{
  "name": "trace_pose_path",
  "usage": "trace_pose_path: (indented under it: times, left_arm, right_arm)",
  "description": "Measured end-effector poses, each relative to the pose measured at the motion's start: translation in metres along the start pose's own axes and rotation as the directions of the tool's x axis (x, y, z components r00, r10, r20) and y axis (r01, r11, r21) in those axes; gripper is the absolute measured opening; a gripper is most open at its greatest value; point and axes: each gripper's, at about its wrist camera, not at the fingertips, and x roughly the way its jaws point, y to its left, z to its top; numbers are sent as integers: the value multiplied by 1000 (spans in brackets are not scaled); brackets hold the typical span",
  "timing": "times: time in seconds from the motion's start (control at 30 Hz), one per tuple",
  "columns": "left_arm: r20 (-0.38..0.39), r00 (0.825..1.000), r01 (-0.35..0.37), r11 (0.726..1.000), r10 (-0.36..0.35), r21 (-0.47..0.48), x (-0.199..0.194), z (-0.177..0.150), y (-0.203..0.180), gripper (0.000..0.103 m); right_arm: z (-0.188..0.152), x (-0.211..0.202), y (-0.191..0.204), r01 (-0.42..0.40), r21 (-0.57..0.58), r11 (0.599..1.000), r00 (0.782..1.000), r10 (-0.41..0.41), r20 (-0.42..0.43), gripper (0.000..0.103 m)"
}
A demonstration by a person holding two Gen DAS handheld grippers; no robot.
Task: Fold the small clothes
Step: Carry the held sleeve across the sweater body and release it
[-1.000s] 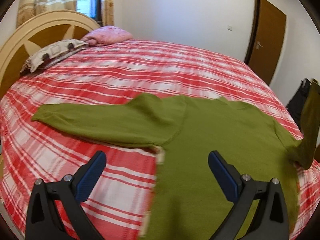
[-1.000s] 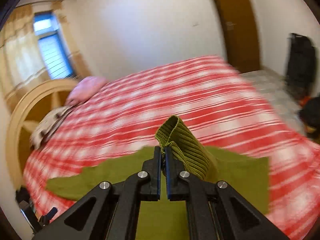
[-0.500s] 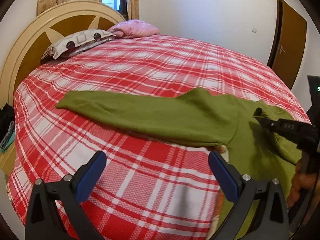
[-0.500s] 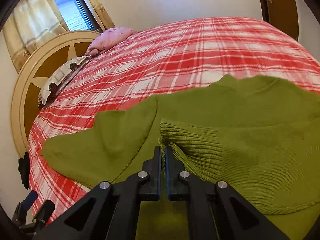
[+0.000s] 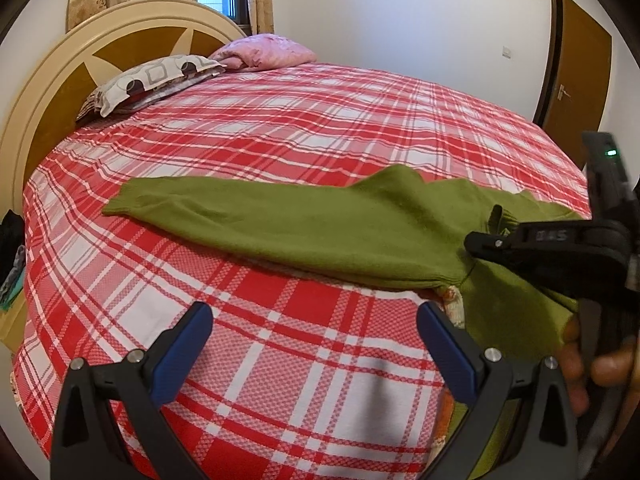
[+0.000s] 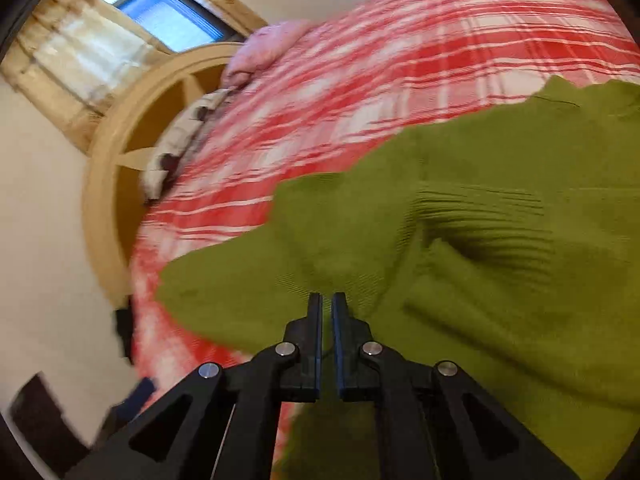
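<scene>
One green sweater [image 5: 320,228] lies on the red plaid bed [image 5: 280,128], its single outstretched sleeve running along the bed's width with the cuff [image 5: 120,204] pointing toward the left edge, its body near the right edge. Two pillows sit at the headboard [image 5: 52,92] end: a patterned one [image 5: 148,84] at left, a pink one [image 5: 268,52] just right of it. The left gripper [image 5: 316,348] hovers over bare plaid near the foot edge, its blue-padded jaws wide apart and holding nothing. The right gripper [image 5: 480,240] rests low on the sweater's body beside a ribbed cuff [image 6: 480,216] folded onto it. In the right wrist view its jaws stand nearly together, with a narrow gap and no cloth between them.
</scene>
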Motion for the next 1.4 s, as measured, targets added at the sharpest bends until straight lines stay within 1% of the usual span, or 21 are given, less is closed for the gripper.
trace_pose_path:
  times: [0.07, 0.13, 0.17, 0.23, 0.3, 0.37, 0.47, 0.57, 0.67, 0.73, 0.77, 0.83, 0.87, 0.93, 0.97, 1.0, 1.1, 1.2, 1.27, 1.33, 1.4]
  left_arm:
    - [2, 1000, -3, 1000, 3, 3, -1, 0, 0, 103]
    - [9, 1000, -6, 1000, 6, 7, -4, 1, -1, 103]
    - [15, 1000, -9, 1000, 8, 11, -6, 1, -2, 103]
    - [22, 1000, -8, 1000, 8, 20, -7, 3, -4, 103]
    - [21, 1000, 5, 1000, -6, 29, -8, 5, -11, 103]
    - [28, 999, 30, 998, -32, 50, -9, 8, -23, 103]
    - [32, 998, 45, 996, -48, 81, -12, 14, -45, 103]
    - [14, 996, 86, 994, -87, 67, -17, 17, -54, 103]
    - [42, 997, 58, 995, -62, 87, -27, 15, -55, 103]
    - [51, 998, 36, 995, -41, 95, -30, 14, -52, 103]
    - [53, 998, 28, 995, -33, 92, -31, 14, -48, 103]
    - [55, 998, 14, 997, -18, 78, -32, 14, -40, 103]
    - [56, 998, 8, 997, -12, 72, -31, 14, -36, 103]
    - [52, 999, -4, 998, 1, 60, -27, 14, -29, 103]
    - [46, 999, -9, 999, 6, 53, -24, 14, -26, 103]
    - [40, 999, -10, 999, 8, 47, -21, 14, -25, 103]
    - [36, 999, -4, 1000, 3, 31, -17, 11, -23, 103]
    - [37, 999, 9, 998, -11, 54, -17, 9, -29, 103]
    - [49, 999, 8, 997, -12, 78, -19, 8, -36, 103]
    - [59, 998, 18, 995, -24, 100, -21, 9, -44, 103]
    - [62, 998, 22, 994, -29, 106, -22, 9, -50, 103]
  right_arm:
    - [-1, -32, -2, -22, 5, 1000, 996, 22, 83, 5]
    - [-4, -69, -18, 27, 51, 998, 984, -36, 174, 5]
    - [-5, -88, -30, 85, 82, 993, 973, -101, 210, 5]
    - [-12, -118, -48, 226, 111, 968, 935, -247, 254, 5]
    - [-21, -144, -68, 374, 98, 922, 882, -387, 269, 5]
    - [-29, -152, -86, 424, 125, 897, 866, -442, 236, 5]
    - [-34, -147, -99, 359, 169, 918, 897, -389, 209, 5]
    - [-28, -122, -75, 310, 69, 948, 927, -317, 199, 5]
    - [-17, -71, -41, 261, -56, 964, 957, -251, 148, 5]
    - [-10, -39, -38, 268, -54, 962, 959, -261, 112, 5]
    - [-12, -19, -40, 254, -13, 967, 965, -253, 65, 5]
    - [-22, -7, -29, 210, 5, 978, 973, -210, 99, 6]
    - [-28, -3, -18, 170, -37, 985, 982, -167, 85, 6]
    - [-31, 5, -11, 76, -56, 996, 997, -77, -16, 6]
    - [-33, 3, -12, 58, -32, 998, 998, -59, -33, 6]
    - [-34, -3, -13, 55, -12, 998, 998, -55, -7, 6]
    - [-29, -38, -19, 100, 4, 995, 985, -99, 143, 6]
    - [-25, -66, -27, 111, 24, 994, 979, -114, 170, 6]
    - [-26, -90, -34, 155, 27, 988, 969, -157, 190, 6]
    - [-29, -120, -48, 242, 35, 970, 937, -243, 250, 6]
    - [-33, -149, -69, 344, 76, 936, 892, -351, 284, 6]
